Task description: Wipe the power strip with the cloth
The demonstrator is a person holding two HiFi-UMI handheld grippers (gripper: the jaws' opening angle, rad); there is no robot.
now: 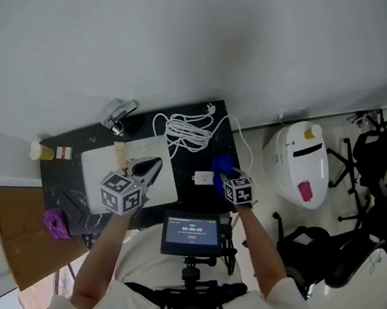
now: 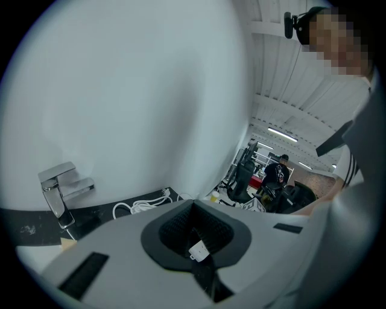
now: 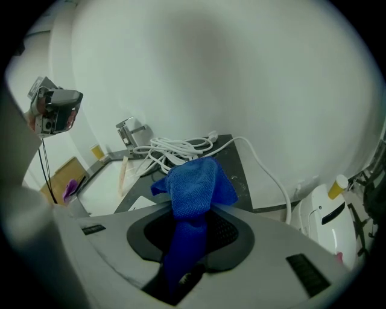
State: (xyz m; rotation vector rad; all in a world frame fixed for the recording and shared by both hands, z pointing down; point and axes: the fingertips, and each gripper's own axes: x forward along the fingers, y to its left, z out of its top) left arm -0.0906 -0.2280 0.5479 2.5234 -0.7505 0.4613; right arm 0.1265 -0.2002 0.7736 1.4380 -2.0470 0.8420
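Note:
The small white power strip (image 1: 203, 178) lies on the black counter (image 1: 194, 159), to the right of the sink. Its white cable (image 1: 186, 131) is coiled behind it; the same coil (image 3: 175, 148) shows in the right gripper view. My right gripper (image 1: 221, 177) hovers just right of the strip and is shut on a blue cloth (image 1: 222, 167). The cloth (image 3: 194, 187) bunches out above the jaws (image 3: 202, 208). My left gripper (image 1: 154, 167) hangs over the sink, its tips left of the strip. Its jaws (image 2: 193, 208) stand together, with a small white piece showing low in the gap.
A white sink basin (image 1: 98, 164) holds a beige stick (image 1: 121, 154), and a chrome faucet (image 1: 119, 115) stands behind it. A yellow-capped bottle (image 1: 38, 150) and a purple object (image 1: 55, 223) sit at the left. A white appliance (image 1: 301, 163) stands on the floor at the right, a screen (image 1: 191, 233) at my chest.

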